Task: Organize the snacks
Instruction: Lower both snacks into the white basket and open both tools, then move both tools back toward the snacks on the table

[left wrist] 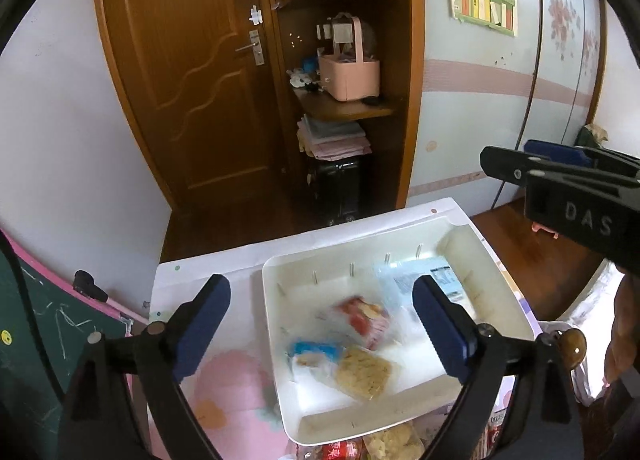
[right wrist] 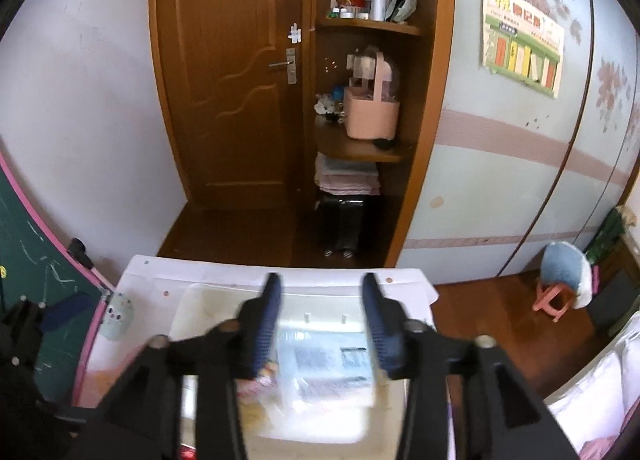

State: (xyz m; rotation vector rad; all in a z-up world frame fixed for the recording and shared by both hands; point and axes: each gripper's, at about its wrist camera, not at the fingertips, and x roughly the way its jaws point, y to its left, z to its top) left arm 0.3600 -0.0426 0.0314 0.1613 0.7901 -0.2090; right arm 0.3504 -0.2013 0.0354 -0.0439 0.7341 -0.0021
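Snacks (left wrist: pixel 362 344) in clear, red and blue wrappers lie blurred in white tray (left wrist: pixel 400 260); both jaws released, empty.

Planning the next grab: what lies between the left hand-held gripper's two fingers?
In the left wrist view, snack packets lie inside the white plastic tray; the open left hand-held gripper holds nothing.

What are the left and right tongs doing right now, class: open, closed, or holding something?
Left tongs: open, holding nothing, above the white tray.
Right tongs: open, holding nothing, above the pale blue packet.
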